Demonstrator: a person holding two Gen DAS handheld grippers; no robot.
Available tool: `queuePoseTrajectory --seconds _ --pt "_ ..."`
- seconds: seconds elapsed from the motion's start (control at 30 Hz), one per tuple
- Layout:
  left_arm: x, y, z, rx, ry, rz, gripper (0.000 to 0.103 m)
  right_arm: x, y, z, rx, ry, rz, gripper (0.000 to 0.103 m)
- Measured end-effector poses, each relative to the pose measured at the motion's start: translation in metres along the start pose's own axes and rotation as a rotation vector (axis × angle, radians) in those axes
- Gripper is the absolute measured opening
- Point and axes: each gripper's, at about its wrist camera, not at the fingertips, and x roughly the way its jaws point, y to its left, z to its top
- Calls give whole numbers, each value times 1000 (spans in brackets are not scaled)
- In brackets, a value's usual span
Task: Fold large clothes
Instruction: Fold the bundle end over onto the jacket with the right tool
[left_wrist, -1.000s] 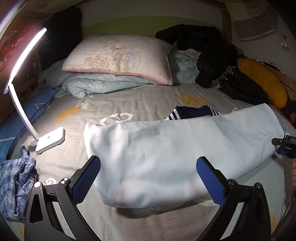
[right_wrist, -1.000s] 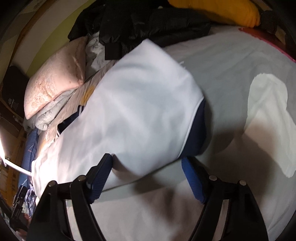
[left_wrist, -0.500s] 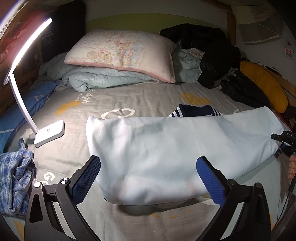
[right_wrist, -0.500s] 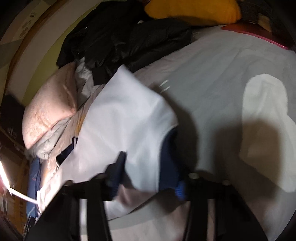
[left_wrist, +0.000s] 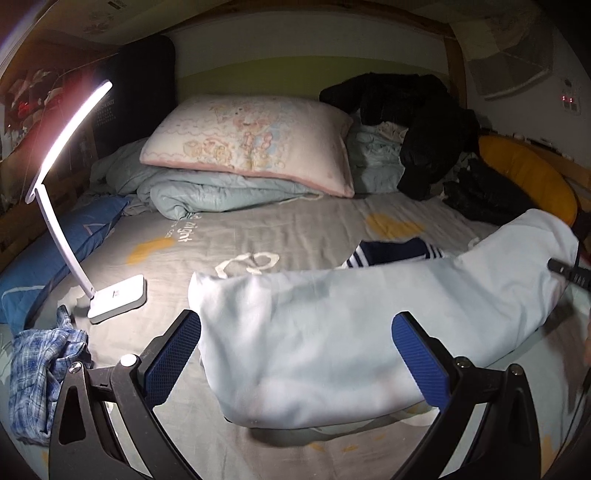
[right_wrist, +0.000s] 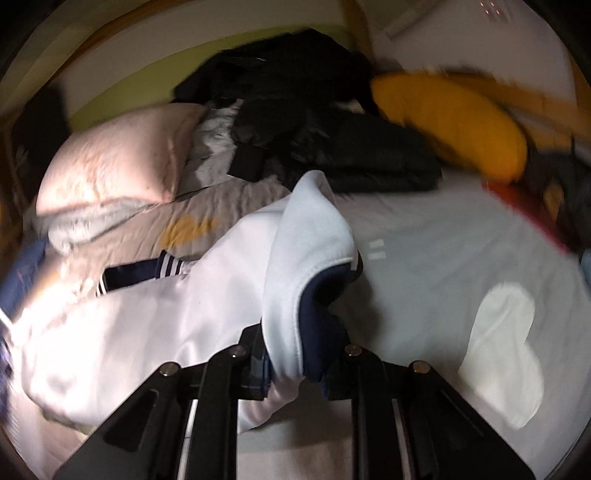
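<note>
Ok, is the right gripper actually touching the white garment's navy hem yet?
Touching. The right wrist view shows the right gripper shut on the white garment, with the navy hem bunched between the jaws and lifted.

A bedroom in a home, dimly lit: a bed (left_wrist: 280, 229) with a printed grey sheet, a cartoon-patterned pillow (left_wrist: 247, 142) on a rolled quilt (left_wrist: 218, 194), a heap of black clothes (left_wrist: 417, 122) by the wall, and 1 lit desk lamp (left_wrist: 70, 206) standing on the mattress.
</note>
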Motion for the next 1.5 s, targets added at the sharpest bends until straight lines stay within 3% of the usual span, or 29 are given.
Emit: queuePoseTrajectory --seconds 0.1,0.2,0.43,0.6,0.8,0.9,1.1,1.17,1.27,1.4,1.5 --pt "-9 2 6 -24 -22 -22 103 -11 21 -5 -125 -65 -14 17" --pt "-16 4 9 -44 -43 -39 103 -19 37 -9 -162 -99 16 17" --pt "-14 9 10 -69 -26 -54 103 -20 84 -13 -237 -45 248 18" --pt "-13 11 9 -69 -22 -54 103 -1 119 -28 -341 16 249 20" --pt "-6 5 8 -55 5 -81 103 11 117 -17 -255 90 306 23" --pt "0 -1 5 -40 5 -42 103 13 117 -13 -209 122 332 25" --pt "10 -6 3 -21 8 -1 103 1 122 -21 -227 148 425 42" --pt "10 -4 4 -24 -7 21 103 0 120 -19 -204 177 477 55" --pt "12 -1 5 -31 -12 47 103 -7 114 -14 -148 199 542 56" --pt "16 4 3 -52 9 75 103 -25 108 -3 -121 136 552 59" --pt "17 9 2 -69 19 55 103 -48 102 5 -126 -28 447 83"
